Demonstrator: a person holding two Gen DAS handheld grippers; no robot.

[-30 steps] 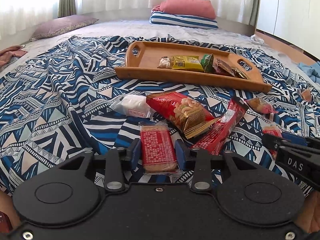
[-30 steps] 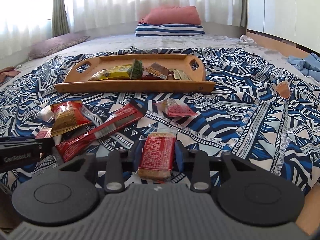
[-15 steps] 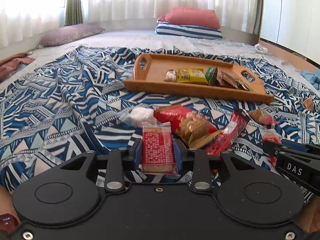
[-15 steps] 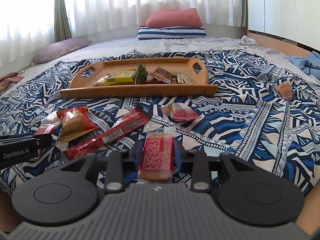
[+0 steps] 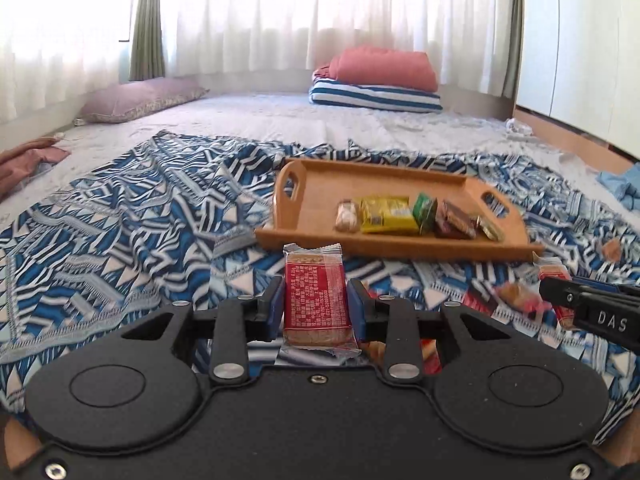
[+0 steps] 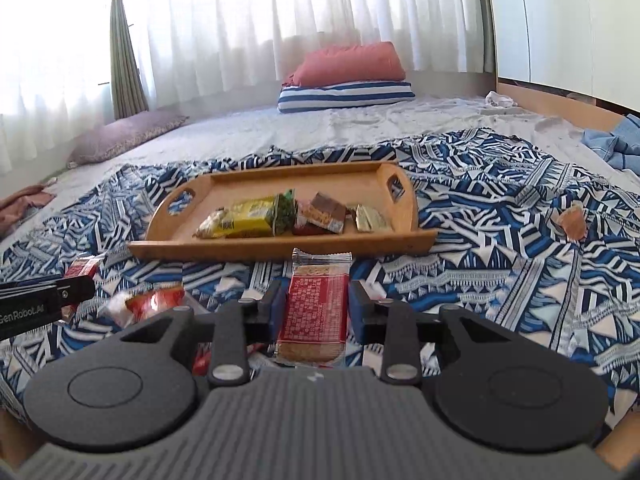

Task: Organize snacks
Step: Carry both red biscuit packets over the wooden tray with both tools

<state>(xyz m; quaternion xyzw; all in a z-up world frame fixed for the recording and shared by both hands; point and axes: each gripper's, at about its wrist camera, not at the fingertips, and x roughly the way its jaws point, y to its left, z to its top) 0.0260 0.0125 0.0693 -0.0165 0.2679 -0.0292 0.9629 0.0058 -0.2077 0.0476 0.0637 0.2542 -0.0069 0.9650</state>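
Observation:
My left gripper [image 5: 315, 305] is shut on a red cracker packet [image 5: 316, 300] and holds it above the blanket. My right gripper [image 6: 314, 306] is shut on a second red cracker packet [image 6: 314, 308], also lifted. A wooden tray [image 5: 316, 184] lies ahead on the blanket; it also shows in the right wrist view [image 6: 240, 184]. It holds a yellow packet [image 5: 384, 214], a green packet [image 5: 425, 208], a brown packet [image 5: 456, 220] and a small pale sweet [image 5: 346, 217]. The right gripper's side shows in the left wrist view [image 5: 592, 312], holding its packet.
Loose red snack packets [image 6: 154, 304] lie on the patterned blanket [image 5: 120, 232] below the grippers, partly hidden. A small orange wrapper [image 6: 573, 220] lies to the right. Pillows [image 5: 376, 76] sit at the far end. A blue cloth [image 6: 616, 144] lies far right.
Both grippers have lifted with their cracker packets and moved toward the tray. The loose snacks on the blanket have dropped low in both views.

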